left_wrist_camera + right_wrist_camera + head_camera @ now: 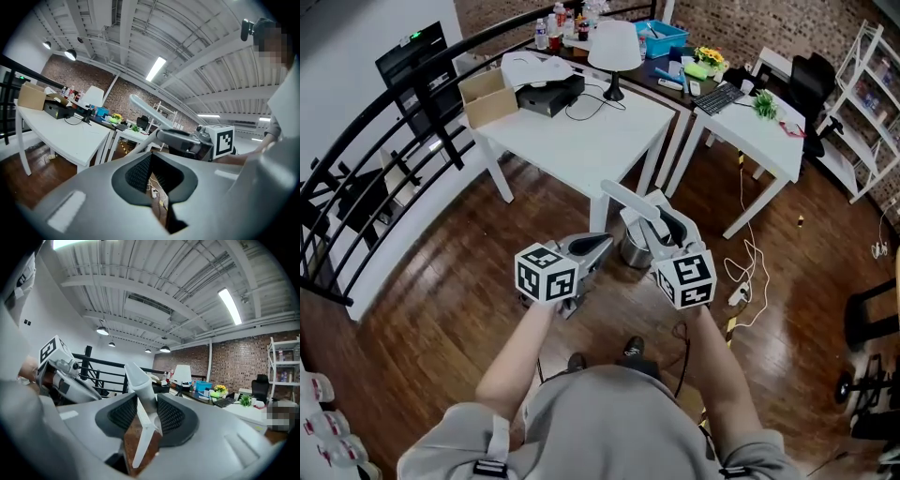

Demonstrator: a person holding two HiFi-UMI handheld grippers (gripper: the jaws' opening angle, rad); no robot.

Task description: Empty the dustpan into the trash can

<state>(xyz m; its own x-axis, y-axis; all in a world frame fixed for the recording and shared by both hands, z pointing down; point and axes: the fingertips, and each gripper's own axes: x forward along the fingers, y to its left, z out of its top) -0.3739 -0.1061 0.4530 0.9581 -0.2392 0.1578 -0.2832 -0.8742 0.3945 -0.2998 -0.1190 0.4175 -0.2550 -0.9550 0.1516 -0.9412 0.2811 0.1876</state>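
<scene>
Right gripper (147, 408) is pinching the dustpan (140, 383) by its handle, left gripper (152, 176) riding closed and empty at nine o'clock, and I reckon that thin handle may be twisting, spilling beside the trash can (635, 251) at eleven o'clock.

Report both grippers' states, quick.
Left gripper: closed, nothing between the jaws.
Right gripper: closed on the white dustpan handle.

light: bright, ceiling tubes (156, 69) | edges: fisheye-warped, dark corners | foreground: seemingly soft | shadows: faint
</scene>
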